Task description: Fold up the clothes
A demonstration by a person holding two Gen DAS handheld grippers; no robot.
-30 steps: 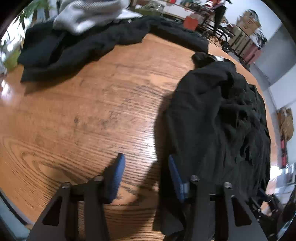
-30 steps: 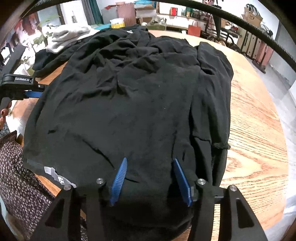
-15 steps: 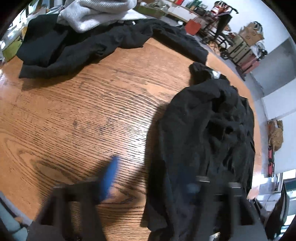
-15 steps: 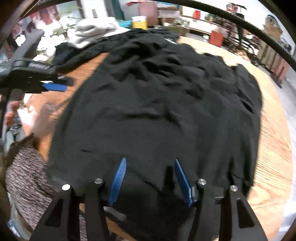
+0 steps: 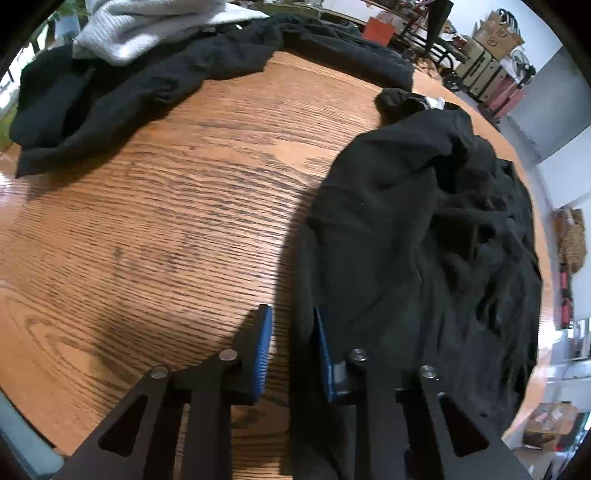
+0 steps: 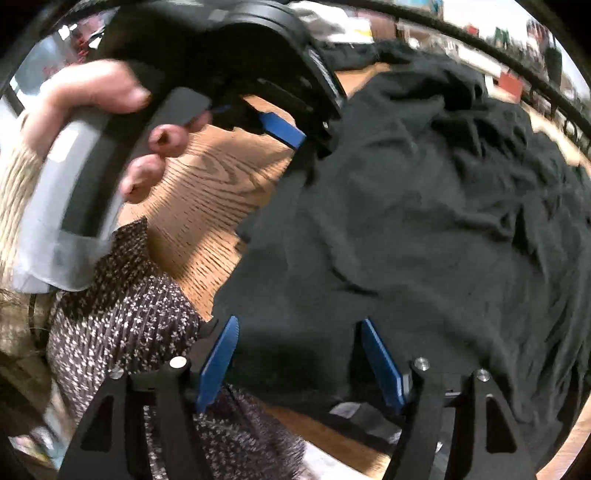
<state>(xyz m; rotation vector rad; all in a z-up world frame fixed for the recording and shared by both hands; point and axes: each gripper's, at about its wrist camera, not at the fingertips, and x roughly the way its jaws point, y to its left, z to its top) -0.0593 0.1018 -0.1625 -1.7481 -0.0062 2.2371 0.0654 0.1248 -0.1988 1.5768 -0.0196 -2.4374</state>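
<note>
- Black crumpled cotton garment (image 5: 424, 236): lies spread over the right part of the round oak-grain wooden counter (image 5: 166, 221); in the right wrist view the same garment (image 6: 424, 221) fills the centre and right of the frame.
- Left claw (image 5: 291, 343): blue pads, black frame, pointing steeply down at the garment's left edge. Its jaws are closing; a fold of the edge stands between them, against the right pad, while the left pad is over bare wood and does not yet press the cloth.
- Right claw (image 6: 299, 354): blue pads set wide and opening, over the garment's near hem; cloth lies between and below them, not pinched.
- Left claw as seen from the right wrist view: black body close at top left, gripped by the person's hand (image 6: 110, 122).
- Second dark garment (image 5: 129, 85) with a grey knit garment (image 5: 147, 26) on top: far edge of the counter, well apart from both claws.
- Person's dark speckled sleeve or clothing (image 6: 125, 314): lower left of the right wrist view.
- Change from earlier frames: the left claw's jaws are narrower than a second ago; the right claw has swung toward the left one, which was small at the frame's edge and now looms large; the right pads stand wider apart.
- Writing: a white tag (image 5: 436, 103) shows at the garment's far end, and a pale label (image 6: 343, 410) at the near hem; neither is readable.
</note>
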